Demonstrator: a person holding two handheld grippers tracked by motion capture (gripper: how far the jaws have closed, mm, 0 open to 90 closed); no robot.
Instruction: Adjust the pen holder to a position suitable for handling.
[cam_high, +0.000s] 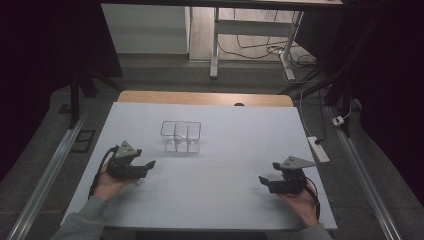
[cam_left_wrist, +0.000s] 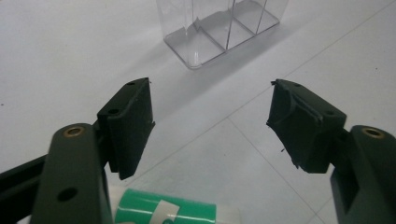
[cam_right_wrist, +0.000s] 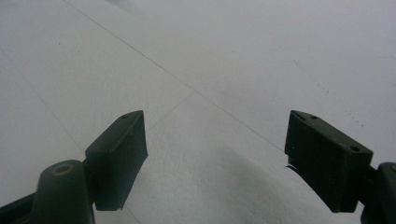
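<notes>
A clear plastic container (cam_high: 181, 136) with upright dividers stands on the white board, a little left of centre. My left gripper (cam_high: 146, 169) is at the board's left, pointing right, below and left of the container. In the left gripper view its jaws (cam_left_wrist: 212, 93) stand open with bare board between the pads, and the container (cam_left_wrist: 224, 28) lies ahead. A green and white cylinder-like object (cam_left_wrist: 163, 212) lies on the board at the base of the jaws; no pad presses on it. My right gripper (cam_high: 268, 172) is at the board's right, pointing left, open (cam_right_wrist: 215, 121) over bare board.
The white board (cam_high: 215, 200) covers a wooden table whose far edge (cam_high: 205, 97) shows beyond it. A white power strip (cam_high: 318, 149) lies just off the board's right edge. Metal rails run along both sides on the floor, and desk legs and cables stand beyond.
</notes>
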